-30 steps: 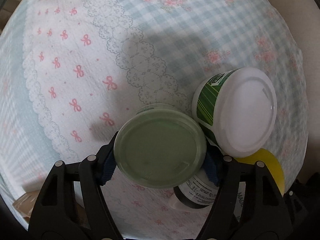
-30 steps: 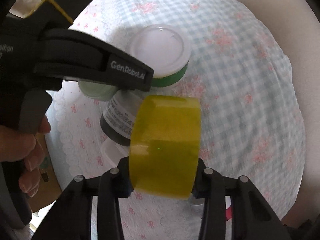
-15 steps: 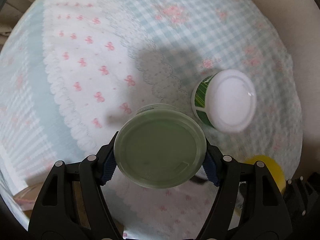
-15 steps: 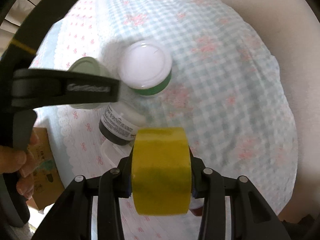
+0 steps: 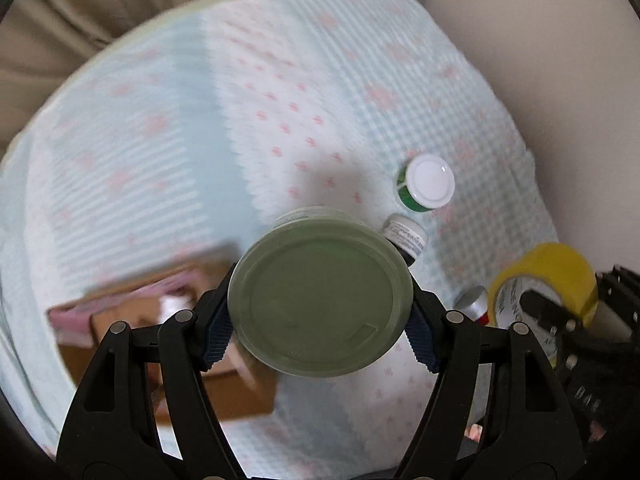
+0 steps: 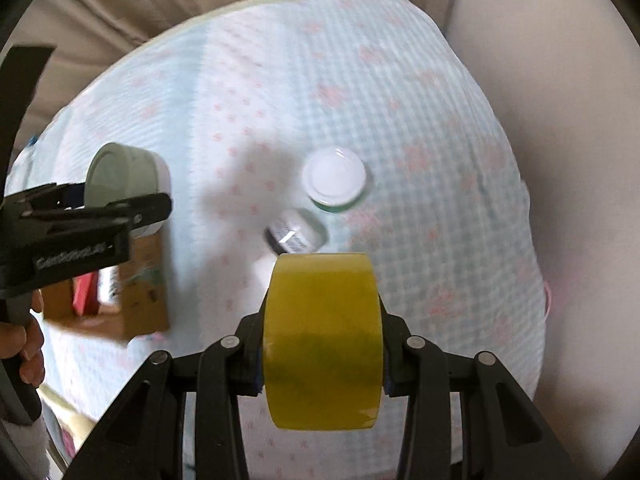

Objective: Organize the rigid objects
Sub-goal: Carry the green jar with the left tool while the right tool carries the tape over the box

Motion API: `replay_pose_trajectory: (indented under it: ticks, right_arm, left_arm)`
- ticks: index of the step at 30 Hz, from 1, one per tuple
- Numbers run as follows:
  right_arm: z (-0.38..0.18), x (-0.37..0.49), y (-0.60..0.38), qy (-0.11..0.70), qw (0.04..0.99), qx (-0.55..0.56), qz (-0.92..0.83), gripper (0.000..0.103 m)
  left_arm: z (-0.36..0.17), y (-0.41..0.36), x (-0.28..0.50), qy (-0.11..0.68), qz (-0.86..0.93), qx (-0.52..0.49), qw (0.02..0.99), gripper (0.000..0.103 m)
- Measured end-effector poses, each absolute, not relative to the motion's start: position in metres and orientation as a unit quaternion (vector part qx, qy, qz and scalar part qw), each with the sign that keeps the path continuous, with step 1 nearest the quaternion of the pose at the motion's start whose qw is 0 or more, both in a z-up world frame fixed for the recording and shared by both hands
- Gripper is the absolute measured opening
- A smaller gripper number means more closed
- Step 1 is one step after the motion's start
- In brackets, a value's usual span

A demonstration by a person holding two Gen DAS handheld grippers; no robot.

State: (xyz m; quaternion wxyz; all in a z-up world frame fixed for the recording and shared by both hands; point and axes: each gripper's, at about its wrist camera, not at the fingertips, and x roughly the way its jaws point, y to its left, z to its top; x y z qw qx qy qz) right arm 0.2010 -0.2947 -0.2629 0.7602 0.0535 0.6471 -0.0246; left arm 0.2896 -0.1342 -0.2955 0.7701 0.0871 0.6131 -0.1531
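While both grippers are held above the cloth-covered tabletop [image 6: 440, 128], neither carried item has yet been set down. A round pale-green plastic-lidded tub [image 5: 320, 300] is clamped between the fingers of the left gripper [image 5: 320, 322], above a brown cardboard box [image 5: 132, 320] lying on the cloth. A yellow roll of adhesive tape [image 6: 322, 340] is gripped across its width by the right gripper [image 6: 322, 354]. Left on the cloth are a green tub with a white lid [image 6: 334, 178] and, just beside it, a dark bottle with a white label [image 6: 294, 234] lying on its side; a small silver-capped item [image 5: 472, 300] is seen near the tape. The task is judged to be partway through: two pieces are in transit, probably toward the box, and at least three remain to be gathered.
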Motion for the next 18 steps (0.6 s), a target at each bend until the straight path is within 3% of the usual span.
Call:
replay_pose_trajectory:
  ticks: [7,18]
  right_arm:
    - [-0.196,0.203,-0.25,0.611,0.791,0.006,0.041,0.038]
    - [-0.147,0.204,-0.151,0.58,0.805,-0.038,0.121,0.038]
  left_arm:
    - [-0.237,-0.058,0.255,0.581,-0.099,0.054,0.806,0.069]
    - [-0.199,0.066,0.208,0.566,-0.05,0.046,0.822,0.069]
